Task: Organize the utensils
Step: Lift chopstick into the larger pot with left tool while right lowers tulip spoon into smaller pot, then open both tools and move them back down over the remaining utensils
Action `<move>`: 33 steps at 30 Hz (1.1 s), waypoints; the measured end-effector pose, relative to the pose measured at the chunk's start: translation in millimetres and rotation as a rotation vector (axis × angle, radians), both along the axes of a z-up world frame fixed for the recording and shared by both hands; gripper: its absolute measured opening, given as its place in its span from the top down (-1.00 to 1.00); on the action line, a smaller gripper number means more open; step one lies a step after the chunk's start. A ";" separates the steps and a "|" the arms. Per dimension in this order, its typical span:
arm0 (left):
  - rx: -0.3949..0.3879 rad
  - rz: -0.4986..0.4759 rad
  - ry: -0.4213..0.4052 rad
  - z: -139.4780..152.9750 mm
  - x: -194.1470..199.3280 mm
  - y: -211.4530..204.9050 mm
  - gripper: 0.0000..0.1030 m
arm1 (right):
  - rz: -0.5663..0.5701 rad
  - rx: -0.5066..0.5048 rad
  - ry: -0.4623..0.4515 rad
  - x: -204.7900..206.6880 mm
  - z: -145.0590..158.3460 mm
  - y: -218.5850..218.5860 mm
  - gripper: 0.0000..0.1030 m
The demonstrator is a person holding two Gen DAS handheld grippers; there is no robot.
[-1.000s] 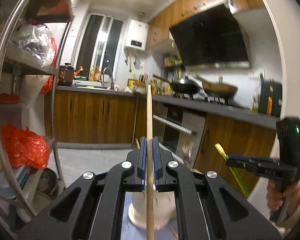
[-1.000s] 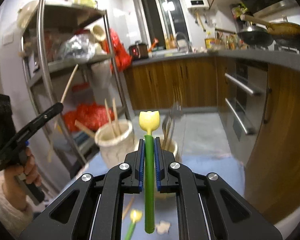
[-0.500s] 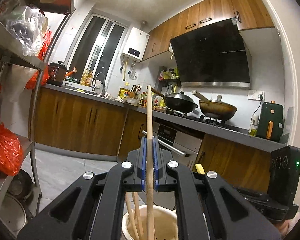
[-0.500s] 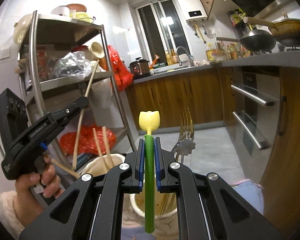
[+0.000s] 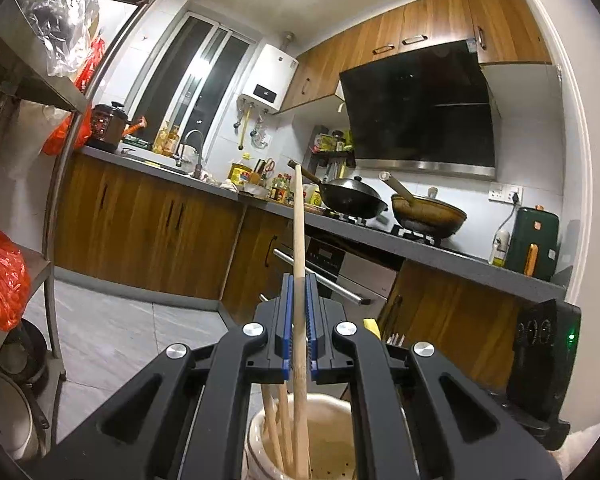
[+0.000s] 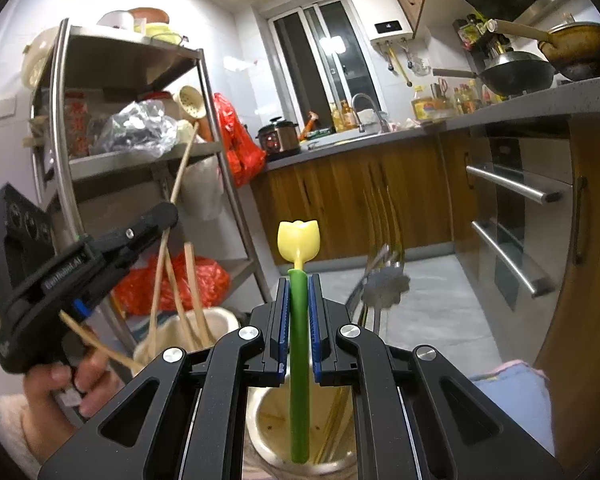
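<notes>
My left gripper is shut on a long wooden chopstick held upright. Its lower end reaches down into a cream holder that has other wooden chopsticks in it. My right gripper is shut on a green stalk with a yellow tulip-shaped top. The stalk's lower end hangs inside a metal-lined holder that has several forks standing in it. In the right wrist view the left gripper is at the left with its chopstick over the cream holder.
A metal shelf rack with bags and bowls stands to the left. Wooden kitchen cabinets, an oven and a counter with woks lie ahead. A blue cloth covers the surface at the right.
Both grippers have sunk towards the two holders, which now sit right under the fingers. The chopstick's end and the green stalk's end have gone down into their holders.
</notes>
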State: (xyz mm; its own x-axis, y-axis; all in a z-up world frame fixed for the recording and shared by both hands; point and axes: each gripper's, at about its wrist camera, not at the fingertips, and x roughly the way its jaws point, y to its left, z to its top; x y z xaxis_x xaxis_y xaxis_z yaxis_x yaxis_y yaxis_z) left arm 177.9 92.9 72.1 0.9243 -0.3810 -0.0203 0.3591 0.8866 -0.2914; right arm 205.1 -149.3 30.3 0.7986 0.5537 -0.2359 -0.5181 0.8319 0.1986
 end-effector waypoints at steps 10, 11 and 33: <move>0.084 0.008 0.044 -5.3 -14.2 4.7 0.89 | -0.001 -0.049 0.060 -1.8 -14.5 -5.8 0.79; 0.091 0.010 0.049 -5.0 -15.4 4.1 0.89 | 0.005 -0.052 0.072 -1.9 -15.4 -6.0 0.70; 0.159 0.097 0.092 21.7 -84.2 18.5 0.21 | 0.021 -0.117 0.118 -92.5 -8.9 -45.3 -0.08</move>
State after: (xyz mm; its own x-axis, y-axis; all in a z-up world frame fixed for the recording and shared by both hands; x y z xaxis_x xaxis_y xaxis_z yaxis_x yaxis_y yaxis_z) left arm 93.7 111.3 93.8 0.9481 -0.2753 -0.1593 0.2479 0.9534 -0.1722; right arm 112.6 -194.7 21.4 0.7500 0.5335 -0.3910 -0.5150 0.8419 0.1610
